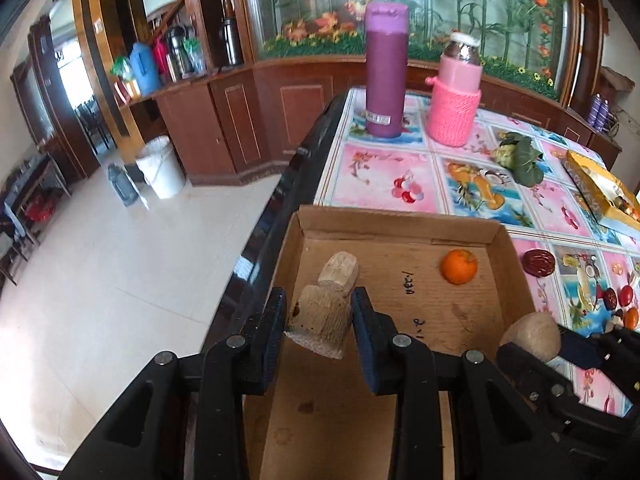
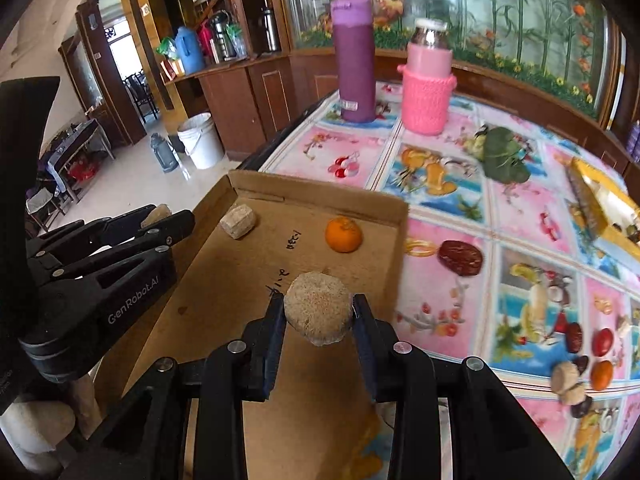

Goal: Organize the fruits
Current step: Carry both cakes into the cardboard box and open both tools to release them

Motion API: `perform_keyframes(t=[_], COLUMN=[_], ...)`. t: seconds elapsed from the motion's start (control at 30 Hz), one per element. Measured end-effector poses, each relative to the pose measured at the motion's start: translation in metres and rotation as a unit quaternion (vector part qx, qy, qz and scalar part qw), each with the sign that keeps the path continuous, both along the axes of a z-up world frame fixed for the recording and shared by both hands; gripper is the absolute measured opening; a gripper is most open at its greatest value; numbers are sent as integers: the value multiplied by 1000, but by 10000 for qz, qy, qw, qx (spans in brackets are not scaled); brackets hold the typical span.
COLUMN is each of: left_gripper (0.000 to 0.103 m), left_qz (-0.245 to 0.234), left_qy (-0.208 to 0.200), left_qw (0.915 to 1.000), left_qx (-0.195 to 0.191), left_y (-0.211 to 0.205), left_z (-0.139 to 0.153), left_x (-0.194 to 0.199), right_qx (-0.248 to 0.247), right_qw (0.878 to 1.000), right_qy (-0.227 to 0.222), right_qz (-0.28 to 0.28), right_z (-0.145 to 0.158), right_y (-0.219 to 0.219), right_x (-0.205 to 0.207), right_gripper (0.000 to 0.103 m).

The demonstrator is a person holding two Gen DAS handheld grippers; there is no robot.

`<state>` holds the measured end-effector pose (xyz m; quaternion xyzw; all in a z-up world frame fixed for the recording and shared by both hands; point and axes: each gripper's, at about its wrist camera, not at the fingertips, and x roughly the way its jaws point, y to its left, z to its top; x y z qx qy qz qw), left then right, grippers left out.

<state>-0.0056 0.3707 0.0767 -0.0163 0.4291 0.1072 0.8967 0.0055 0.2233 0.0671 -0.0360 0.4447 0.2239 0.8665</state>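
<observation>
A shallow cardboard tray [image 1: 400, 222] [image 2: 320, 190] lies at the table's left edge. In it are a small orange [image 1: 459, 266] [image 2: 343, 234] and a pale beige chunk [image 1: 339, 273] [image 2: 238, 221]. My left gripper [image 1: 319, 320] is shut on a second beige chunk [image 1: 320, 322] over the tray's left side. My right gripper [image 2: 319, 312] is shut on a round beige chunk [image 2: 319, 307] over the tray's right side; that chunk also shows in the left wrist view [image 1: 531, 336]. A dark red date [image 1: 539, 263] [image 2: 460, 258] lies on the cloth just right of the tray.
A purple flask [image 1: 386, 70] [image 2: 355, 58] and a pink knitted-sleeve bottle [image 1: 456, 92] [image 2: 428, 80] stand at the back. A leafy green fruit [image 2: 504, 156] and a yellow box [image 1: 600, 190] lie to the right. Several small fruits [image 2: 588, 360] are scattered on the cloth at the right.
</observation>
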Motion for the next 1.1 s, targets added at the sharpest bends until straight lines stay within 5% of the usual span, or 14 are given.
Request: perform_keyframes(t=[0.4,0.73,1.1], left_gripper=[32,39,52], left_qz=[41,17,48], left_qy=[749,733,464], left_qw=[9961,9962,9984], left_qx=[-462,-464,-306], left_y=[17,16,13], left_z=[-46,-46,-26], left_x=[31,32,16], right_qx=[-188,-253,-127], right_qw=[9978,9973,9990], right_qy=[624,686,422], right_qz=[-74,-106,-2], right_z=[-44,-52,-36], right_y=[25,28,25], right_x=[38,44,30], right_gripper=[36,36,50])
